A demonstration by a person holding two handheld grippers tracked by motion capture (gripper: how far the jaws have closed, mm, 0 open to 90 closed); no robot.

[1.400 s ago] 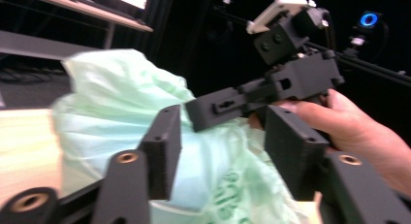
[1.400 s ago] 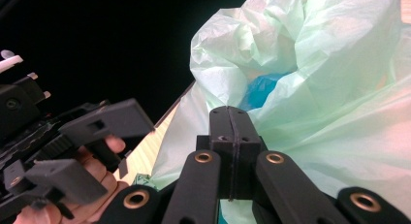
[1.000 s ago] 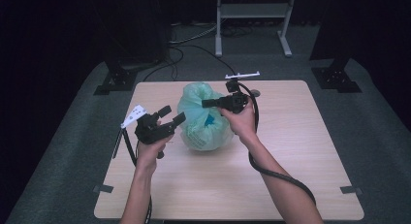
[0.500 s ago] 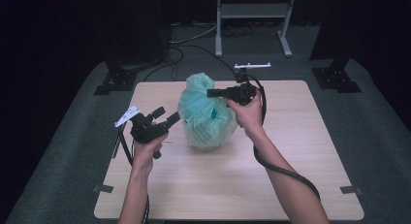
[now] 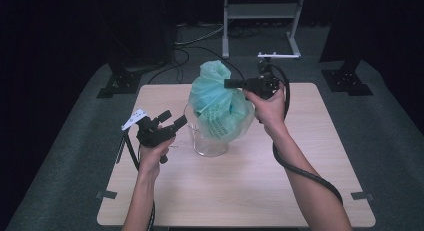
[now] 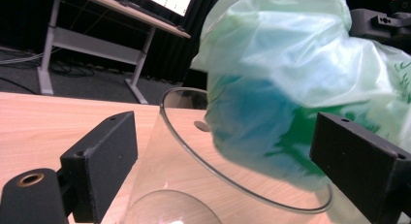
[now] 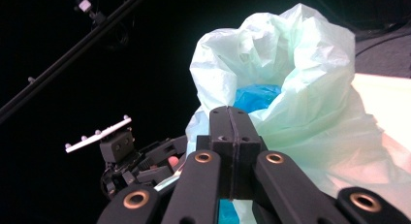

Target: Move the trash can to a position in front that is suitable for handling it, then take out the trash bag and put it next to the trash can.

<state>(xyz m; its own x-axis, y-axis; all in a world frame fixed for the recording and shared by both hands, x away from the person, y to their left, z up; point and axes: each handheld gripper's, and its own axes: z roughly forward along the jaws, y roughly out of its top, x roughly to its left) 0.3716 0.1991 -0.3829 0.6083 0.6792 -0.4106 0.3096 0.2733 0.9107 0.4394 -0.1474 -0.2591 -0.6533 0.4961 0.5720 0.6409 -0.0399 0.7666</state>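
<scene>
Bag: a pale green plastic bag with something blue inside hangs partly in the mouth of a clear glass container, near the middle of the wooden table.
Glass container: upright on the table, its rim under the bag's bulging belly.
Your right gripper: jaws pressed tightly together on the bag's gathered upper part, carrying it from the right side.
Your left gripper: jaws spread wide and just opened further; in the left gripper view the container's rim and the bag's underside sit between the pads, whether touching you cannot tell.
Bag top: open and crumpled, blue contents visible inside.
</scene>
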